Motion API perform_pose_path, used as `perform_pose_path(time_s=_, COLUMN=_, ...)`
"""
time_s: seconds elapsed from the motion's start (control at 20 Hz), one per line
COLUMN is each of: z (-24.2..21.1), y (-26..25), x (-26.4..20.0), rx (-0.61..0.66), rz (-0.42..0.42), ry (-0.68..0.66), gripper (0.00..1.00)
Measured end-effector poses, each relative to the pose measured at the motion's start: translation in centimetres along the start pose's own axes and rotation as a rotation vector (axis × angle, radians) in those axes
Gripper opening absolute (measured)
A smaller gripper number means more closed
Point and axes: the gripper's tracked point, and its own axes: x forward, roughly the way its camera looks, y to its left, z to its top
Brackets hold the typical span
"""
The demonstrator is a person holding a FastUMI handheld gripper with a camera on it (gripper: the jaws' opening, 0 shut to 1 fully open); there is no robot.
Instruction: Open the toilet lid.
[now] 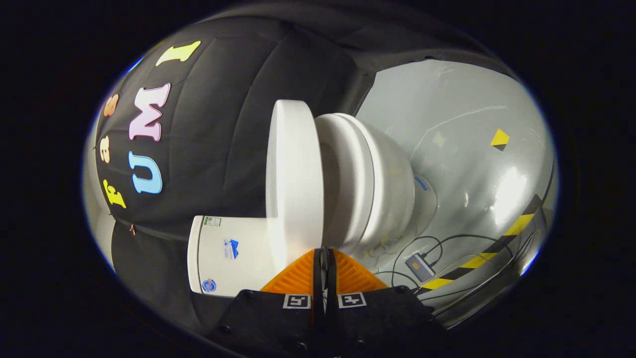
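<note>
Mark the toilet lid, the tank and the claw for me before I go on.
toilet lid [294, 164]: gripper view, on its broad white outer face, just ahead of the fingertips.
tank [228, 256]: gripper view, on its white side wall.
claw [324, 252]: gripper view, at the closed tips of its orange fingers.

stickers on toilet tank [226, 258], print too small to read
</note>
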Motion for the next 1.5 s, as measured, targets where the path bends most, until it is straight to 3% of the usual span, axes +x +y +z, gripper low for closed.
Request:
perform_pose_path(time_s=0.85, z=-2.2, y=13.4, x=-4.3, rx=-0.468, rz=-0.341, ry=-0.214, gripper=0.06)
perform_pose_path(time_s=1.5, z=-6.2, y=21.3, x=-4.8, rx=-0.657, rz=-0.405, ry=-0.324, gripper=0.06)
